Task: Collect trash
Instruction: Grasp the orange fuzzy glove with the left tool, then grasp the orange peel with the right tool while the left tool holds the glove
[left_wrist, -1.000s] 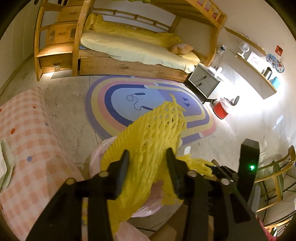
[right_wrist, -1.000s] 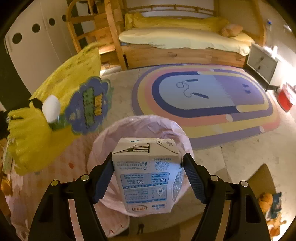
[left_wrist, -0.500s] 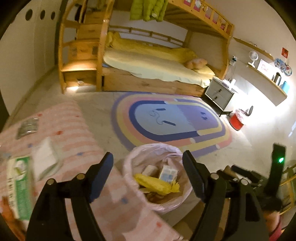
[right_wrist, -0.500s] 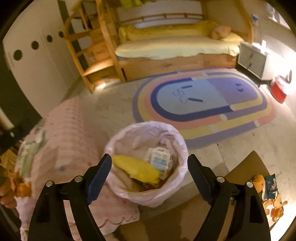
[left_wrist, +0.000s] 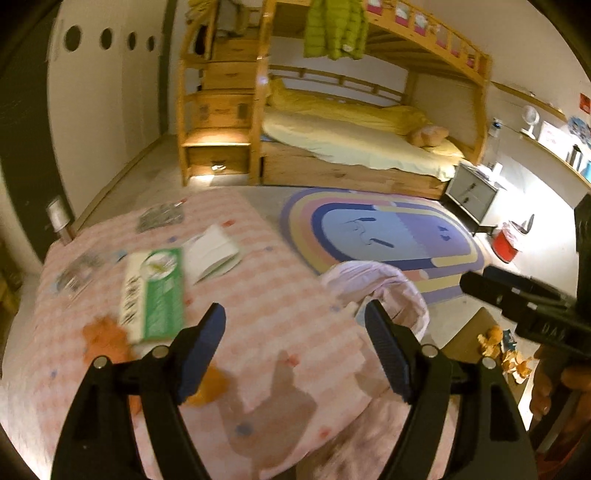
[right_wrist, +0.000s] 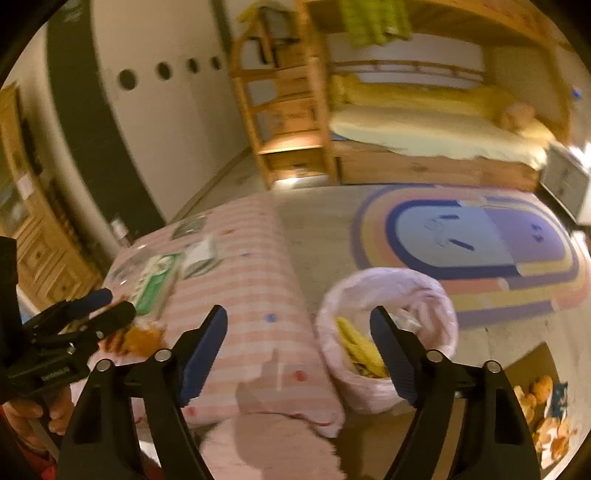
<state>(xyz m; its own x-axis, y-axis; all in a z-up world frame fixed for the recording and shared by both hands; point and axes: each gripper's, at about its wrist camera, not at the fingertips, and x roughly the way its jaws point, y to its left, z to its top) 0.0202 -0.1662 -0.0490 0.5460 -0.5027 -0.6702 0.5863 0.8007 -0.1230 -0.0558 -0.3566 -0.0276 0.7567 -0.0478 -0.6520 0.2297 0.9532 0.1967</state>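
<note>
Both grippers empty above the pink table, trash bag beside it.

The left gripper (left_wrist: 293, 341) stands released, nothing between its fingers. The right gripper (right_wrist: 297, 343) is also empty, its jaws closing a little. The bag (right_wrist: 388, 295) sits on the floor just beside the table (left_wrist: 258, 295), holding a yellow net (right_wrist: 356, 345). A green packet (left_wrist: 155, 291), white paper (left_wrist: 214, 253) and orange scraps (left_wrist: 105, 338) lie on the table.
</note>
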